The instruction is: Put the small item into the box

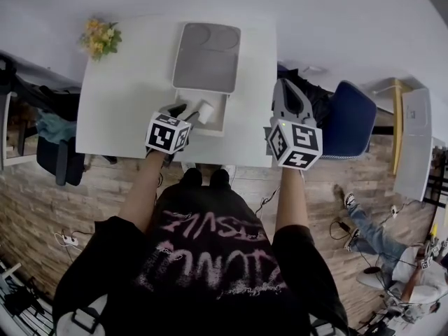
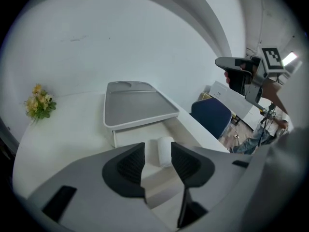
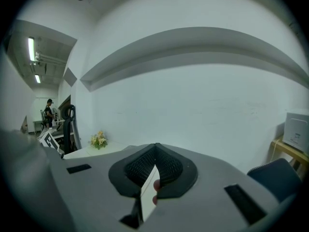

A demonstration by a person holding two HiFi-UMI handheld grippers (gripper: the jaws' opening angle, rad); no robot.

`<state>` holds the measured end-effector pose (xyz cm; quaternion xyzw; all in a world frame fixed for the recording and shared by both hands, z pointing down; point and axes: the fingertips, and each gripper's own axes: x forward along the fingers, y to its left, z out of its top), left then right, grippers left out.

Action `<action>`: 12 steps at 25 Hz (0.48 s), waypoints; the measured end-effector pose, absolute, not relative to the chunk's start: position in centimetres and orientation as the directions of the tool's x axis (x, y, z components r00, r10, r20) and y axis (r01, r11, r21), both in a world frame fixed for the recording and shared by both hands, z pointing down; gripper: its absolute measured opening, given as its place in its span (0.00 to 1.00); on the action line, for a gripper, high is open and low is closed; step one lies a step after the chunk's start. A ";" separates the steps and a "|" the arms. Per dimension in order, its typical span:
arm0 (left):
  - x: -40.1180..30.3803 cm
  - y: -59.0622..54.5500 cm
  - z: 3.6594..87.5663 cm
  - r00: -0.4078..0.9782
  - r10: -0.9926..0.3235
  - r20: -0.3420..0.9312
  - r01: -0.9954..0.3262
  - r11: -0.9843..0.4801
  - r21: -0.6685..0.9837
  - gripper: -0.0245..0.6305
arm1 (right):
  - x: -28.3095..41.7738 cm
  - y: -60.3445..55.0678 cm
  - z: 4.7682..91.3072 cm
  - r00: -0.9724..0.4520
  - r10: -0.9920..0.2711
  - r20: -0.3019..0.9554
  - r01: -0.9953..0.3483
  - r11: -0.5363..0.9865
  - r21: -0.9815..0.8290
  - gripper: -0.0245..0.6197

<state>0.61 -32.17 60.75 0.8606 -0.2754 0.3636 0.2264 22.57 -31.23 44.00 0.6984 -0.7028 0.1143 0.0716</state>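
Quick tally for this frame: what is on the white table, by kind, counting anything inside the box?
Open box: 1
Small white item: 1
Flower bunch: 1
Total: 3

Both mine are light grey with black ridged pads, left claw [image 2: 157, 161] and right claw [image 3: 154, 166] alike. The left one's cube [image 1: 168, 133] has black-and-white square markers. Small item [image 2: 165, 151]: white. Box [image 2: 130, 137]: white, with a grey lid [image 2: 137, 103]. The surface [image 1: 126, 96] is white too. Far left, the flowers [image 1: 100, 37] are yellow with green leaves. On the right, a dark blue chair [image 1: 350, 117]. The floor [image 1: 105, 194] is brown wood grain.
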 end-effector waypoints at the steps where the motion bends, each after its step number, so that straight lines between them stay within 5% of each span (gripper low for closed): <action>1: 0.6 -32.2 60.6 0.585 -0.315 0.747 -0.641 -0.744 0.189 0.29 | 22.5 -31.2 44.0 -0.015 -0.966 0.260 -0.998 -0.001 -0.062 0.05; 7: -0.4 -33.0 59.1 0.576 -0.419 0.702 -0.696 -0.701 0.153 0.08 | 22.1 -31.0 43.5 -0.021 -0.967 0.255 -0.998 0.006 -0.061 0.05; 12: -0.8 -33.2 58.4 0.576 -0.458 0.677 -0.711 -0.689 0.139 0.04 | 21.9 -31.0 43.2 -0.028 -0.969 0.246 -0.998 0.013 -0.065 0.05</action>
